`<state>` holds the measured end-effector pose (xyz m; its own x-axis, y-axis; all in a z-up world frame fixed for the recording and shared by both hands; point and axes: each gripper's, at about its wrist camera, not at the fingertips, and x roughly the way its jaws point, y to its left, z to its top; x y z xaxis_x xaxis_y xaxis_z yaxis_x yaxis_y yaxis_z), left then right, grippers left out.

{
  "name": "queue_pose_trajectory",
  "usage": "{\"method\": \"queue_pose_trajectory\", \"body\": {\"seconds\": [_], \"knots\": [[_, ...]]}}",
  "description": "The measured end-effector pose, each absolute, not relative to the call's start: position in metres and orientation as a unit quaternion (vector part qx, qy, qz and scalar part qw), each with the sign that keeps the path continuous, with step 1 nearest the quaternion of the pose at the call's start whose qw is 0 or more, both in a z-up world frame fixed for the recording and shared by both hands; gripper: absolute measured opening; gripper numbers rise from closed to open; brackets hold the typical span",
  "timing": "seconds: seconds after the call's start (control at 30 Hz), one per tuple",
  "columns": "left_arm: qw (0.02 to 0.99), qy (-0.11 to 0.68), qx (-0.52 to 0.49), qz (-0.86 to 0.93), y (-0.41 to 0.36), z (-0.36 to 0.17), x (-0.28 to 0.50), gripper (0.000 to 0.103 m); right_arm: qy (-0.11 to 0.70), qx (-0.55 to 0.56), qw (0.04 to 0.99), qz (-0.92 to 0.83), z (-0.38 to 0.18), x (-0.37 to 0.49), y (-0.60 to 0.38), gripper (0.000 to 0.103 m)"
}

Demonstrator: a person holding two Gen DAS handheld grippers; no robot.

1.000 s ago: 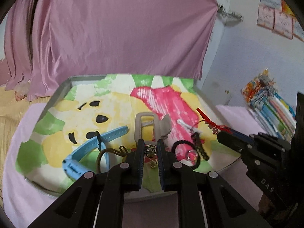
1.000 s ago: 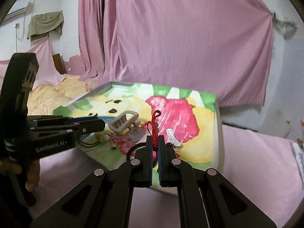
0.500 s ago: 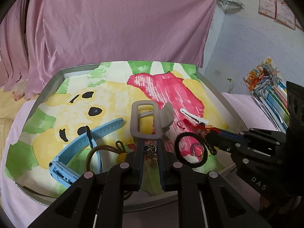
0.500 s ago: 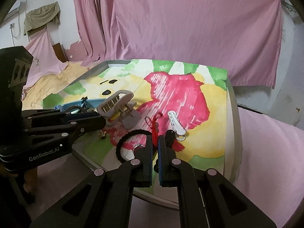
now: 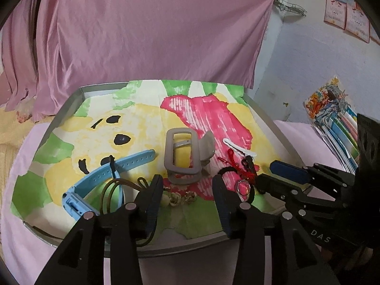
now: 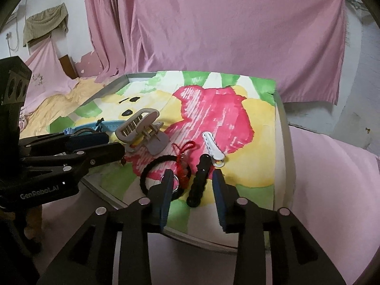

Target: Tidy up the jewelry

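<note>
The jewelry lies scattered over the near half of a round metal tray (image 5: 261,116) lined with a painted paper sheet in yellow, pink and green (image 5: 147,123). Nearest the left gripper (image 5: 187,190) is a small beaded charm bracelet in pale gold tones (image 5: 182,198), lying on the paper between the two spread fingers with neither pad on it — the jaws have just been opening. Just beyond it stands a grey plastic claw hair clip (image 5: 182,156), and to its left a light blue rubber watch strap (image 5: 106,178) curves across an olive cord loop (image 5: 111,190).

The right gripper (image 6: 192,185) also stands parted, its jaws having just been opening, and nothing is pinched in it. Between its fingers lies a black beaded hair pin (image 6: 199,182), while a red knotted cord charm with a small metal ring (image 6: 181,163) rests across a black elastic hair tie (image 6: 152,173) just beside the left finger. A white plastic hair clip (image 6: 212,152) lies a little further in, on the pink patch.

Behind the tray hangs a pink fabric drape (image 5: 147,28); a stack of colourful books (image 5: 337,118) sits off to the right.
</note>
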<state>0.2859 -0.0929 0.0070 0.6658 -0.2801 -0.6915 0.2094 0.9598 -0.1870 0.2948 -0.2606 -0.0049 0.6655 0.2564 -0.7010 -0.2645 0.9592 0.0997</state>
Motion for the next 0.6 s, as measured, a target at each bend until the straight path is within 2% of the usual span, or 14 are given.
{"method": "queue_pose_trajectory", "body": {"seconds": [0.17, 0.37, 0.5, 0.6], "knots": [[0.919, 0.371, -0.052, -0.123, -0.088, 0.015, 0.28, 0.05, 0.363, 0.002, 0.923, 0.129, 0.003, 0.287, -0.267, 0.031], [0.932, 0.342, -0.066, -0.101, -0.077, 0.027, 0.267, 0.072, 0.322, 0.02, 0.939, 0.124, 0.019, 0.271, -0.272, 0.043], [0.948, 0.299, -0.078, -0.074, -0.065, 0.038, 0.25, 0.093, 0.287, 0.031, 0.95, 0.116, 0.03, 0.255, -0.272, 0.062], [0.958, 0.267, -0.082, -0.06, -0.057, 0.045, 0.236, 0.102, 0.257, 0.038, 0.959, 0.111, 0.038, 0.24, -0.269, 0.07]]}}
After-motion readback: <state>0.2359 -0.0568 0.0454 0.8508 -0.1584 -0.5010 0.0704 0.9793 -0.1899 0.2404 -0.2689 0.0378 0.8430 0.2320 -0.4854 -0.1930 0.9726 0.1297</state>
